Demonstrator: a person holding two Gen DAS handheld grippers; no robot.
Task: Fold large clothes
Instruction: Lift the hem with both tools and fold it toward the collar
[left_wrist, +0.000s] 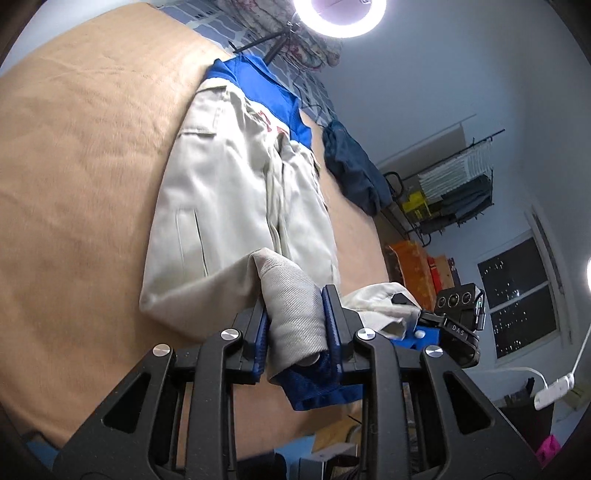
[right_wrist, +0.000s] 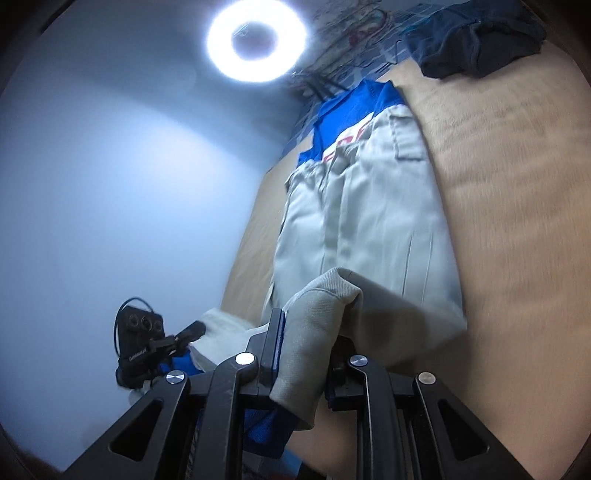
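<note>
Jacket (left_wrist: 236, 192) hem clamped between both left gripper (left_wrist: 295, 325) and right gripper (right_wrist: 306, 343) fingers

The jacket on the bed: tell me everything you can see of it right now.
The jacket is beige woven cloth with blue shoulders, collar and mesh lining, and red lettering on the chest. It lies lengthwise on the tan blanket, sides folded inward. Its hem is lifted, one bunch clamped in the left hand-held gripper, another in the right hand-held gripper.

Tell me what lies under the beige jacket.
The beige jacket lies on a tan blanket, which shows all around it. Anything beneath the jacket's middle is covered.
</note>
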